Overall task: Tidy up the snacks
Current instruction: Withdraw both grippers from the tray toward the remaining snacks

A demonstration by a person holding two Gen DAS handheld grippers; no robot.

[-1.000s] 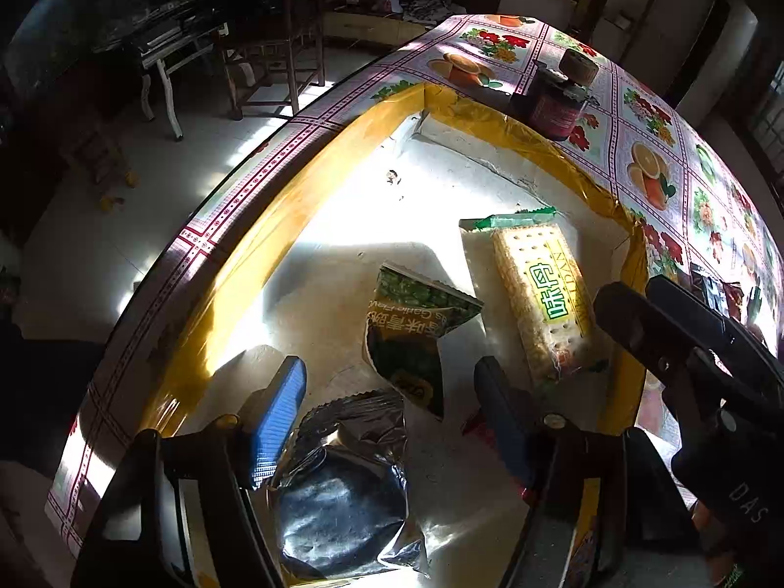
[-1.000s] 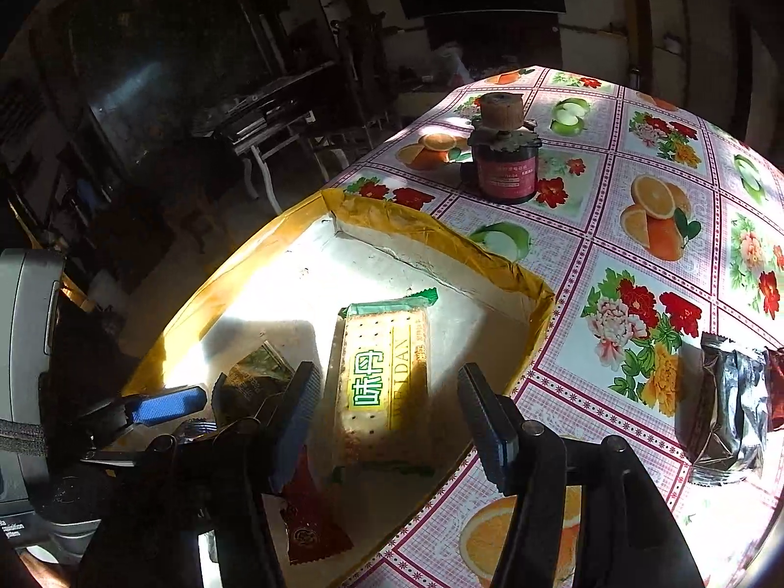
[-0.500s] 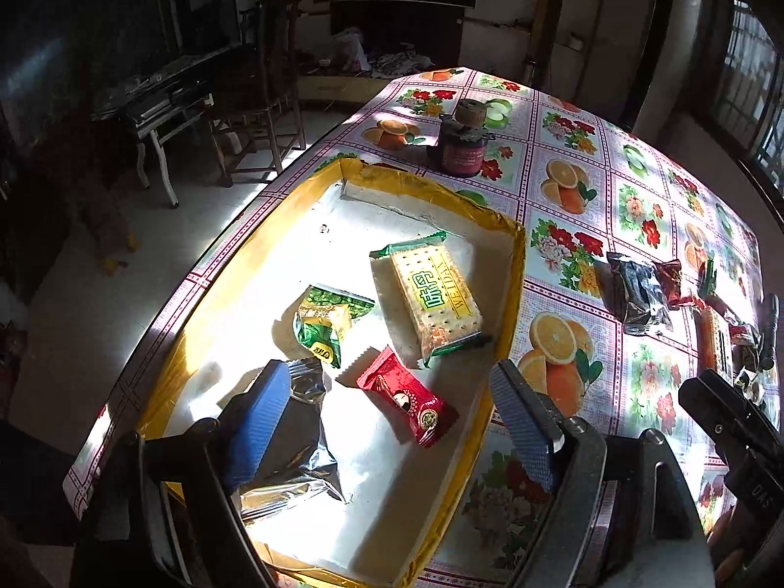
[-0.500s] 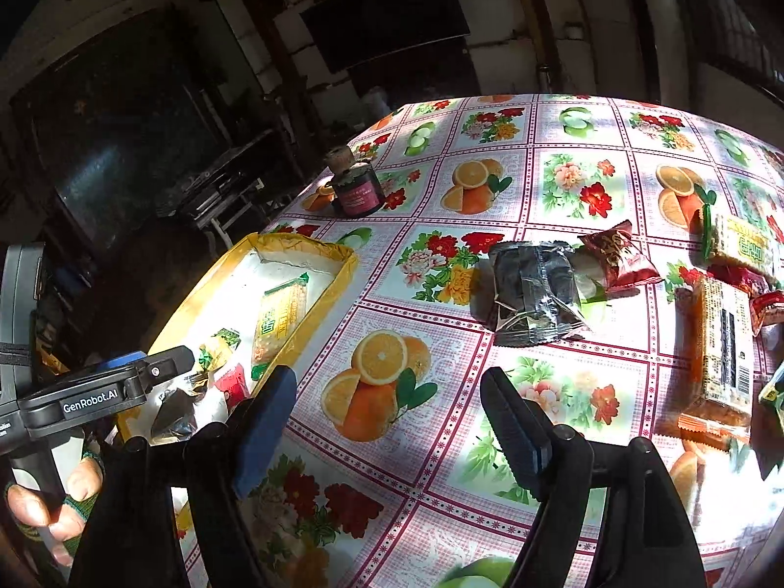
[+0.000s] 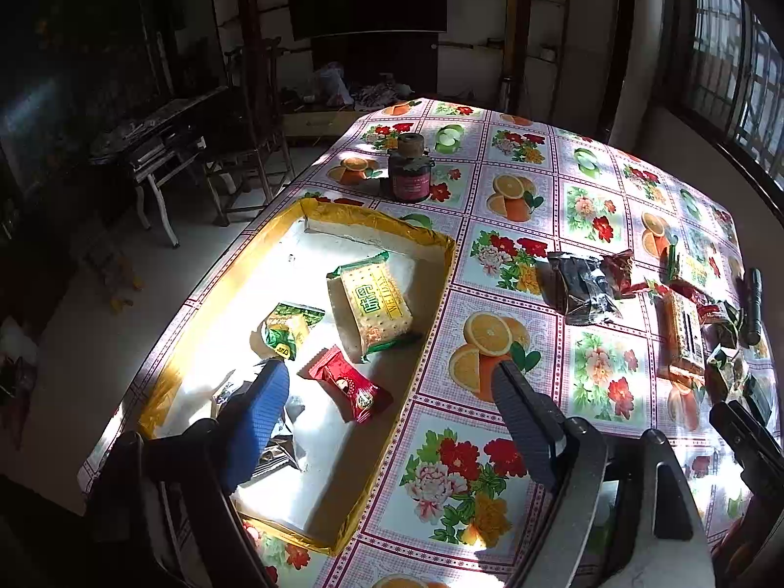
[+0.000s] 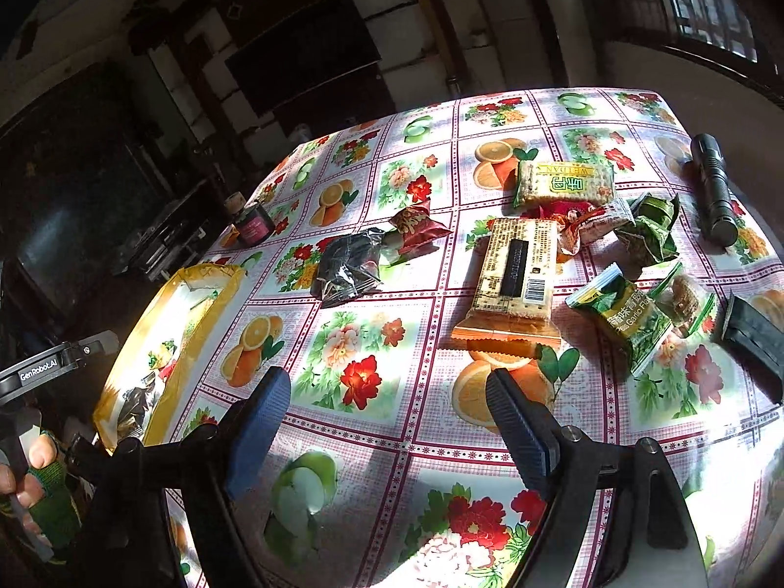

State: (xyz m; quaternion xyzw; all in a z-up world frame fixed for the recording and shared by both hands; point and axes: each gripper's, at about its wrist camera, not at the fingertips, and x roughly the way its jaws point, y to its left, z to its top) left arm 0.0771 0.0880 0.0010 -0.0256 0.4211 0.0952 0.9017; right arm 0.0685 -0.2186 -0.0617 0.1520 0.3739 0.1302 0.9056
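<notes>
Both pairs of fingers stand wide apart and hold nothing: the left fingers [image 5: 392, 387] have lifted back from low inside the tray [image 5: 443, 264], where 1 second ago they straddled the silver packet [image 5: 274, 451] now lying under them beside the red sweet [image 5: 350, 387], green pouch [image 5: 289, 328] and cracker pack [image 5: 375, 304]. The right fingers [image 6: 387, 402] have swung off the tray to the worktop [image 6: 362, 343], with the loose pile ahead: tan biscuit pack [image 6: 514, 274], pea bag [image 6: 627, 318], black packet [image 6: 350, 264]. That drop looks finished; another pickup probably comes next.
</notes>
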